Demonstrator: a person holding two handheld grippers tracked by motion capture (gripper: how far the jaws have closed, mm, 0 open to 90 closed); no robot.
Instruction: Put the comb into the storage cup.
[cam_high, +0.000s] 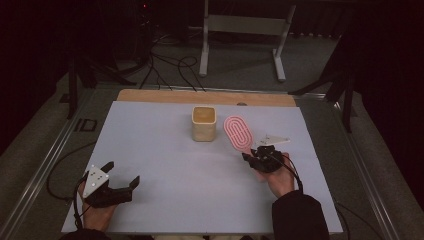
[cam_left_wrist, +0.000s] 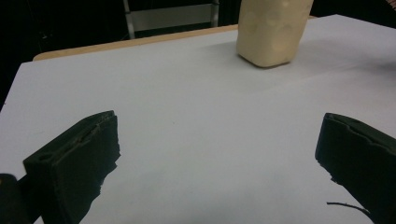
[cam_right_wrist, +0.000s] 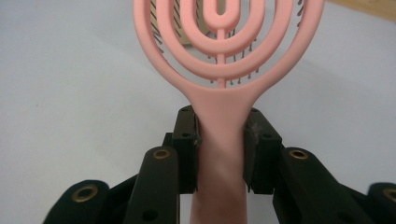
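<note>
— While the right gripper (cam_high: 256, 156) pinches the pink brush (cam_high: 238, 133) by its handle, where is the brush?
— It is up off the white counter (cam_high: 165, 160), just beside the tan cup (cam_high: 204, 123). In the right gripper view, the jaws press on both sides of the pink handle (cam_right_wrist: 219, 140), and the round part with the rings sticks out in front.
— What about the left gripper (cam_high: 121, 176)?
— Its jaws are spread wide with nothing between them. It sits low at the near left of the counter, well apart from the cup (cam_left_wrist: 271, 30).
</note>
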